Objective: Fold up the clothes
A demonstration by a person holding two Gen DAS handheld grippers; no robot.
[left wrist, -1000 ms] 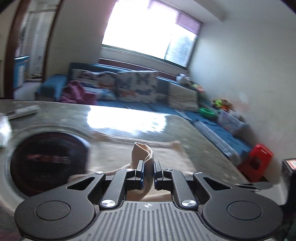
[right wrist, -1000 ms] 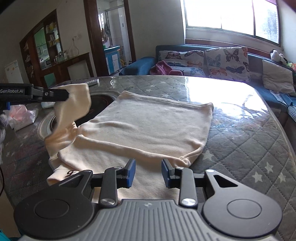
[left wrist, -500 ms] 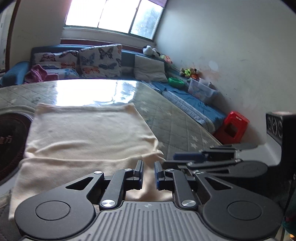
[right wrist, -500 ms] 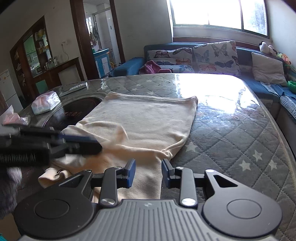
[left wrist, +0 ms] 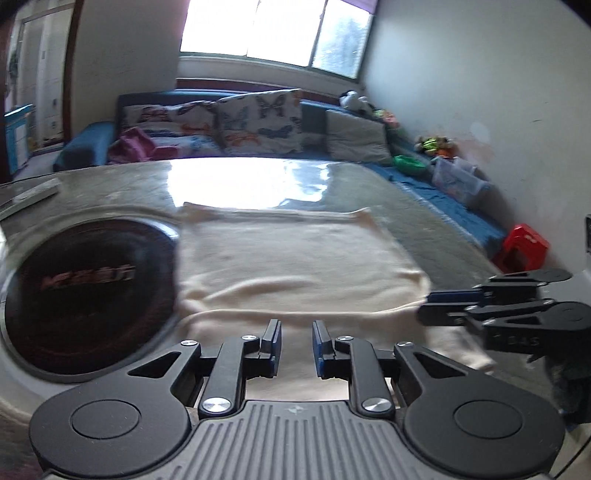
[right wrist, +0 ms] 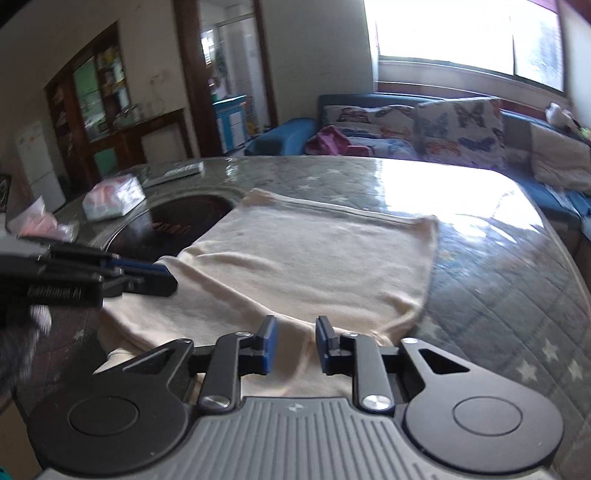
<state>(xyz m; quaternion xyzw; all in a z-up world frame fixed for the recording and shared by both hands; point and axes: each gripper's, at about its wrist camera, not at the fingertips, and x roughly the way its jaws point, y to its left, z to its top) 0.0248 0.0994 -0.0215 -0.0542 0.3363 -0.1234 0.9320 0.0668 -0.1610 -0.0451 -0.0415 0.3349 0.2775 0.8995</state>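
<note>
Right under me, my left gripper [left wrist: 294, 347] hovers low over the near edge of the cream garment [left wrist: 295, 266], its jaws narrow and opening, nothing between the pads. My right gripper [right wrist: 293, 345] sits just beside it over the same near hem, jaws narrow too but closing, and I see only cloth below them, not pinched; the blur makes it hard to say whether the tips brush the fabric.

The garment lies flat on the bench [right wrist: 498, 266], directly ahead of both grippers, its long axis running away from me toward the sofa [right wrist: 369, 110]. A soft fold ridge crosses it close to me. In the right wrist view my left gripper shows at the garment's left side, next to the dark round hob [left wrist: 88, 291] set in the bench, so the left hand is nearer that edge and the right hand nearer the free right edge.

My read: the next fold wants both grippers taking the near hem and carrying it straight forward along that axis.

Farther off, a tissue pack [right wrist: 112, 201] rests beyond the hob, then the sofa with butterfly cushions [left wrist: 258, 122] under the bright window [left wrist: 273, 29].
</note>
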